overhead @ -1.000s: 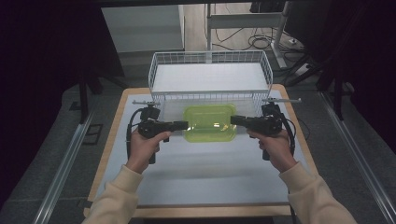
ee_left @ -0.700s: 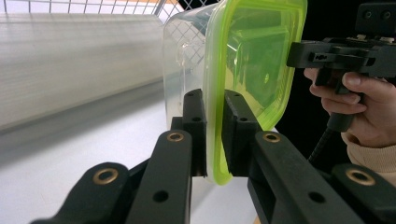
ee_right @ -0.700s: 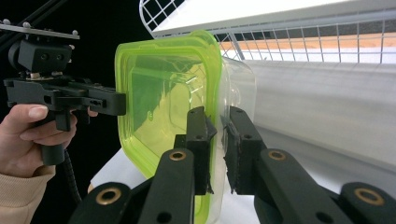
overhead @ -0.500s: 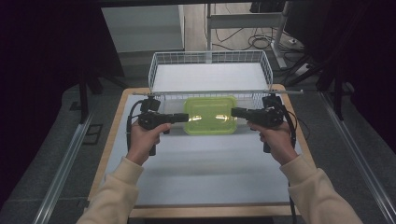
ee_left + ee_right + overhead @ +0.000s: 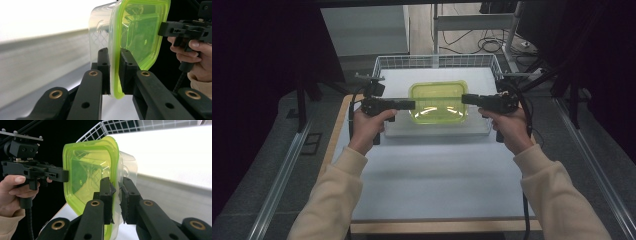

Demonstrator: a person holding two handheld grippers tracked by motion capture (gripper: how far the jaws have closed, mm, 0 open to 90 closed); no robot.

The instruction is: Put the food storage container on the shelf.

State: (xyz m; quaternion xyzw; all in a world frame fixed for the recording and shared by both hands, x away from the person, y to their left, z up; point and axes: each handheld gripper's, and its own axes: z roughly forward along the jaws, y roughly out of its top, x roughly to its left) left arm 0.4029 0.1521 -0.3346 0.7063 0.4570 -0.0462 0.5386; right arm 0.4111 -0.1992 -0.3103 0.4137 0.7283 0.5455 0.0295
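- High view: the container [image 5: 438,101], clear with a green lid, is held over the wire basket [image 5: 388,66] between the left gripper [image 5: 410,104] and the right gripper [image 5: 466,98], one at each end.
- Left gripper view: the jaws are clamped on the green lid [image 5: 130,30] rim; the clear body lies to its left.
- Right gripper view: the jaws pinch the opposite rim; the left hand [image 5: 13,187] appears beyond.
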